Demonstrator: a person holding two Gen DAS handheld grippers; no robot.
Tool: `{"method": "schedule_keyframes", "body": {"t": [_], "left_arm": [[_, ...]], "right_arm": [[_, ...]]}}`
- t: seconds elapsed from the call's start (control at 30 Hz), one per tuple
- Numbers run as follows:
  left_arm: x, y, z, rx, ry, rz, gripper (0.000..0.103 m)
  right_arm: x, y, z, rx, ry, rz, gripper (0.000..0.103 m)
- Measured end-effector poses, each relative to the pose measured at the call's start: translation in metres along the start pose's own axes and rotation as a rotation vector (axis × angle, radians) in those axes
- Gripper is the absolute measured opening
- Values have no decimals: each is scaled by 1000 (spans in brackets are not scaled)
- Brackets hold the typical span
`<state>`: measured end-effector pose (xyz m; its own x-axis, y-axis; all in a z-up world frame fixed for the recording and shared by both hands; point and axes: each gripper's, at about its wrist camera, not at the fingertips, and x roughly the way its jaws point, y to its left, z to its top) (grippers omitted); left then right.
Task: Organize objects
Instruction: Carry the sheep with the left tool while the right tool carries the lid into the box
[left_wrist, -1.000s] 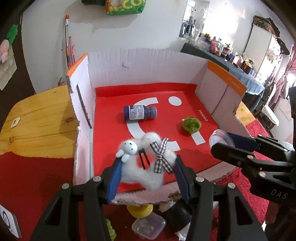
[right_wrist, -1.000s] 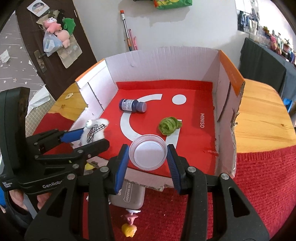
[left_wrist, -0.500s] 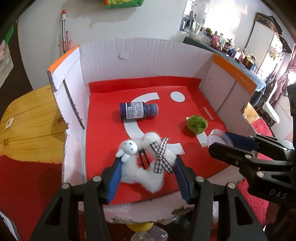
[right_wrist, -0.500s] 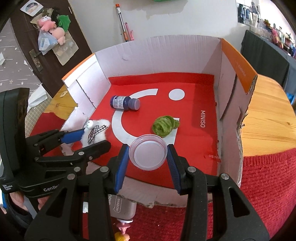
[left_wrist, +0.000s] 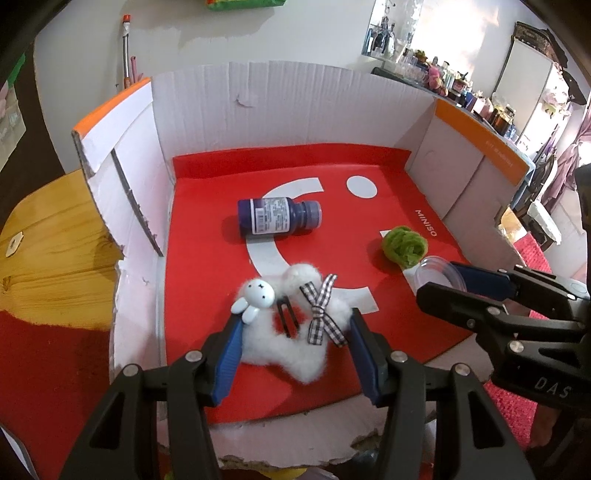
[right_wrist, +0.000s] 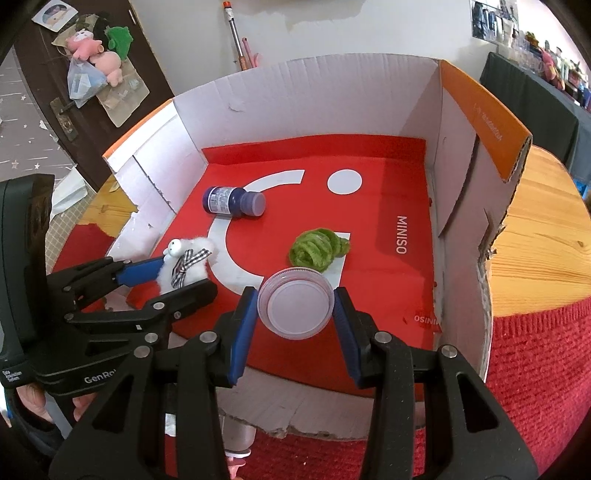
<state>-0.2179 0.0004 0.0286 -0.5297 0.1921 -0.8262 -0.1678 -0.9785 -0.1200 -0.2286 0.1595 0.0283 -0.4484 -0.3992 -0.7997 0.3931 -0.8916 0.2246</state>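
Box (left_wrist: 288, 107): the landmark; an open cardboard box with a red floor, its near wall low and torn, which lets both tongs reach in from the front.
Plush clip (left_wrist: 291, 325): white fluffy hair clip with a bunny head and a checked bow, gripped at its two sides over the box floor, front left of centre; whether it touches the floor I cannot tell.
Left tongs (left_wrist: 293, 350): closed onto the plush clip, blue pads pressing its fluff from either side; held low, likely to set it down gently.
Lid (right_wrist: 295, 302): round clear plastic lid or small tub, clamped by its rim above the front of the box, right of the plush clip.
Right tongs (right_wrist: 293, 317): about half spread, pads tight on the lid's rim; the flat face is turned toward the camera, so the grip is across its width.
Bottle (left_wrist: 279, 218): dark blue, lying on its side mid-box behind the plush clip, already stowed.
Green ball (right_wrist: 317, 245): fuzzy green bundle on the floor just behind the lid, also stowed.
Count in box: one bottle, one green ball resting; one plush clip, one lid carried.
Counter (right_wrist: 532, 236): wooden, with a red cloth (right_wrist: 532, 369) under the box front.
Judgement: both held things look about ready for release.
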Motion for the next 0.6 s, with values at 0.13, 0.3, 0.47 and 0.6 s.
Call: {"method": "schedule_keyframes", "body": {"t": [0.13, 0.3, 0.47, 0.6], "left_arm": [[0, -1, 0, 4, 0, 5, 56], [3, -4, 0, 21, 1, 22, 56], [6, -11, 0, 66, 6, 67, 57], [7, -10, 1, 67, 9, 65, 57]], "right_arm": [[3, 1, 0, -7, 7, -12, 40], [7, 3, 1, -15, 20, -26, 40], [11, 4, 2, -23, 36, -39, 40], [12, 4, 2, -23, 41, -39, 40]]}}
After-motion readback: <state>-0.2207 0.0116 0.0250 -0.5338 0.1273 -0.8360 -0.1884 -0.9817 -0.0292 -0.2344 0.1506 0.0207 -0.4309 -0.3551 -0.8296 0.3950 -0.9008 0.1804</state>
